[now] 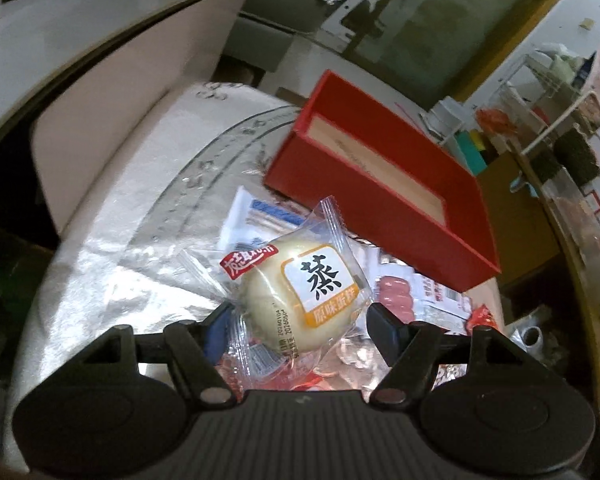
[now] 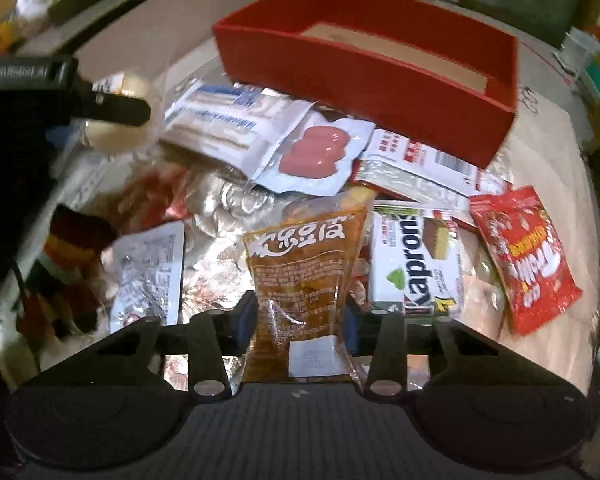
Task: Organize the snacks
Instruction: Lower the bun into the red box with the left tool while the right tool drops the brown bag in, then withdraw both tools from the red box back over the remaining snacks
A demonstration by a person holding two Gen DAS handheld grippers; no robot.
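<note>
Left tool [image 1: 300, 320]: clamped on cake [image 1: 300, 292] (wrapped), raised off desk [image 1: 112, 272] | Right tool [image 2: 300, 320]: apart, straddling pouch [image 2: 304, 276] | Box [image 2: 380, 68]: behind snack pile

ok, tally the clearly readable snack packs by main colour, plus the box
Red: 2, the Tom's bag and red box
Orange-brown: 1, pouch
White: 3, Kaprone pack, sausage pack, blue-print pack
Clear: 1, steamed cake
Total: 7

Foil-covered table [image 1: 112, 264], perhaps shelving [image 1: 556, 92] behind.
</note>
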